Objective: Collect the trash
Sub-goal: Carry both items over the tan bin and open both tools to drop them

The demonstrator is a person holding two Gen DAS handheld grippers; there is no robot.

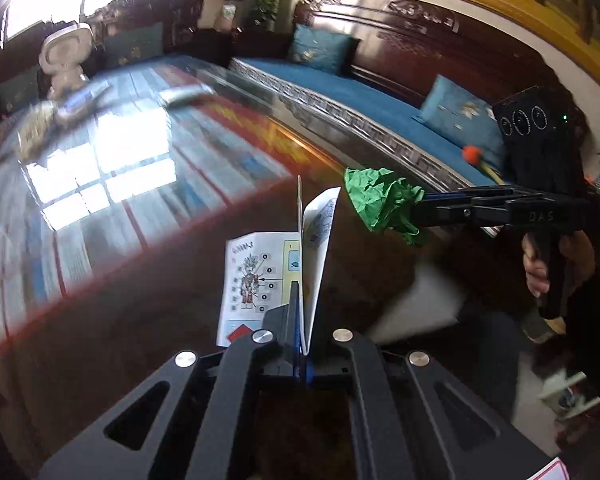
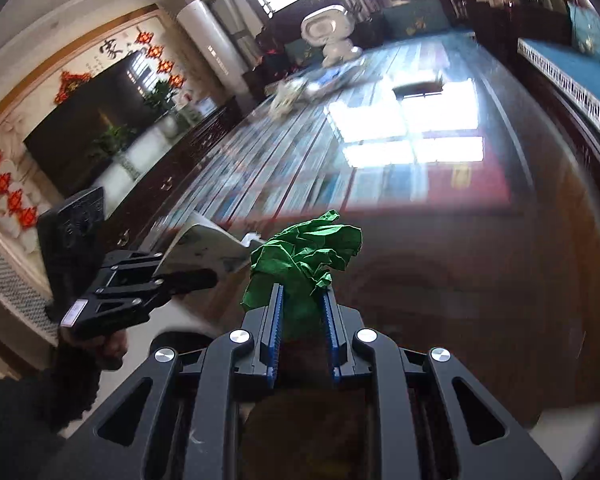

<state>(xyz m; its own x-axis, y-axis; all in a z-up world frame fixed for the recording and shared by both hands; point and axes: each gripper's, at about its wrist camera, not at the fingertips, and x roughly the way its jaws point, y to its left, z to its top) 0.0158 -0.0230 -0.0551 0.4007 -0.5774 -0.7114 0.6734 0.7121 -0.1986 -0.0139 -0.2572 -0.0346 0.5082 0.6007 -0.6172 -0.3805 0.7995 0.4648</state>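
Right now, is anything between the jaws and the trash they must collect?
Nothing visible: the left gripper already clamps the printed leaflet, and the right gripper clamps the crumpled green paper.

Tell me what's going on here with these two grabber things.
A person is picking up trash with a handheld gripper in each hand. The left gripper has its jaws shut on a printed leaflet, folded and sticking up. The right gripper is clamped on a crumpled green paper. Both are held up over the glossy dark table. No bin is in view. More clutter sits blurred at the far end beside a white figurine.
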